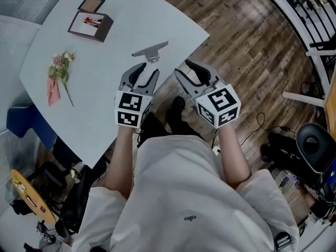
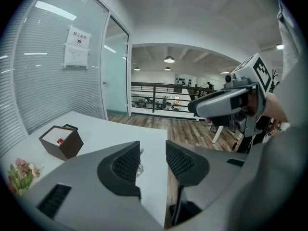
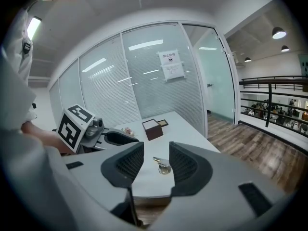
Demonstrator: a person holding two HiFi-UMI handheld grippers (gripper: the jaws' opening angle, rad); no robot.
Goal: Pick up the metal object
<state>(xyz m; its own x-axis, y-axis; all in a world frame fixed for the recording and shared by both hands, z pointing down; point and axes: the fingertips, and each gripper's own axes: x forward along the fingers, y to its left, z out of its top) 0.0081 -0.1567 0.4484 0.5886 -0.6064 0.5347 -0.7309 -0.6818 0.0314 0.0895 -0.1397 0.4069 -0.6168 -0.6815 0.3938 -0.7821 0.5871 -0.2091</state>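
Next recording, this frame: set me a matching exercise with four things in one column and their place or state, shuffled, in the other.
1. metal object
2. brown box
3. flowers
4. right gripper

A. lying at the left side of the table
B. jaws apart, holding nothing
C. at the table's near edge
D. at the table's far end, red items inside

Pairs: 1-C, 2-D, 3-A, 4-B
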